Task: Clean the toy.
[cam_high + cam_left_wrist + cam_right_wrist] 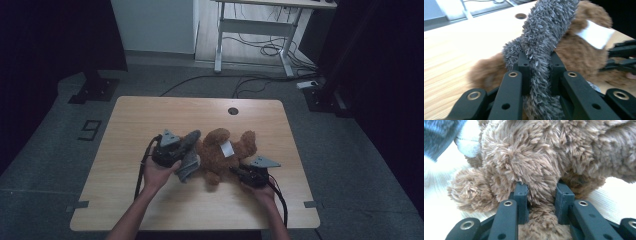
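A dim lab or test room: a bare wooden table (pixel 150 115) stands on grey carpet between black curtains (pixel 50 35), with stand bases (pixel 94 90) bolted down, cables (pixel 250 82) trailing across the floor, and a white desk frame (pixel 255 30) behind.

A single figure 9 (pixel 89 130) is marked in dark strokes on the grey floor (pixel 50 150), left of the table. The white tag (pixel 596 35) sewn on the brown plush toy (pixel 225 150) looks blank from here; if it carries print, it is too small to read.
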Tool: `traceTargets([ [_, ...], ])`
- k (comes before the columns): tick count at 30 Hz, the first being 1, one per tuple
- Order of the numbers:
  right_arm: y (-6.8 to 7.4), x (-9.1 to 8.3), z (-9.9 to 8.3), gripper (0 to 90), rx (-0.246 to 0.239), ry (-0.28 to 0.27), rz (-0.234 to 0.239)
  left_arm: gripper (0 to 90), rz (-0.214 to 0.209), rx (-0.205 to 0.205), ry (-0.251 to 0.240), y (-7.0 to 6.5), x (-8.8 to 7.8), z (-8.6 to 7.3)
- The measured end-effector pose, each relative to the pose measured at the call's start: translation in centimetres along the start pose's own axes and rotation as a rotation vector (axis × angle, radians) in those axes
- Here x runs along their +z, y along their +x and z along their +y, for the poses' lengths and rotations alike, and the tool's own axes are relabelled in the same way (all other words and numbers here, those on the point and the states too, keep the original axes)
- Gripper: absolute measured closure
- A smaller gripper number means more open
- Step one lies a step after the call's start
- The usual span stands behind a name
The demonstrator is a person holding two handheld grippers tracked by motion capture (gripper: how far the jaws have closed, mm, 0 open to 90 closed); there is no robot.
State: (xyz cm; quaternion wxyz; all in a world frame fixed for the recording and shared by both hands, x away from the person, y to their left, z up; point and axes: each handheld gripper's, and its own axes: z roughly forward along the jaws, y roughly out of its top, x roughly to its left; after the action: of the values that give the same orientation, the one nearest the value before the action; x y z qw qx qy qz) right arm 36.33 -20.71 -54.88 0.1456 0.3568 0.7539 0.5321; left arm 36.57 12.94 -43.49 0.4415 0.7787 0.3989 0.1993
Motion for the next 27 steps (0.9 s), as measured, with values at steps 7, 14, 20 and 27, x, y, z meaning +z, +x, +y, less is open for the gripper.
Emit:
traceTargets([
  [7,0.0,0.0,0.0,68.4,-0.014,0.002,0.0,76.7,0.059,-0.072,0.059,3.7,-0.2,-2.5],
  [14,0.0,0.0,0.0,68.2,-0.011,0.003,0.003,76.8,0.056,-0.13,0.121,5.4,1.0,-5.8],
  [20,0.0,0.0,0.0,68.2,-0.011,0.004,0.002,76.7,0.024,-0.152,0.2,6.4,2.5,-7.7],
  [27,0.0,0.0,0.0,68.2,-0.009,0.006,0.001,76.8,0.022,-0.151,0.161,7.0,0.5,-5.6],
])
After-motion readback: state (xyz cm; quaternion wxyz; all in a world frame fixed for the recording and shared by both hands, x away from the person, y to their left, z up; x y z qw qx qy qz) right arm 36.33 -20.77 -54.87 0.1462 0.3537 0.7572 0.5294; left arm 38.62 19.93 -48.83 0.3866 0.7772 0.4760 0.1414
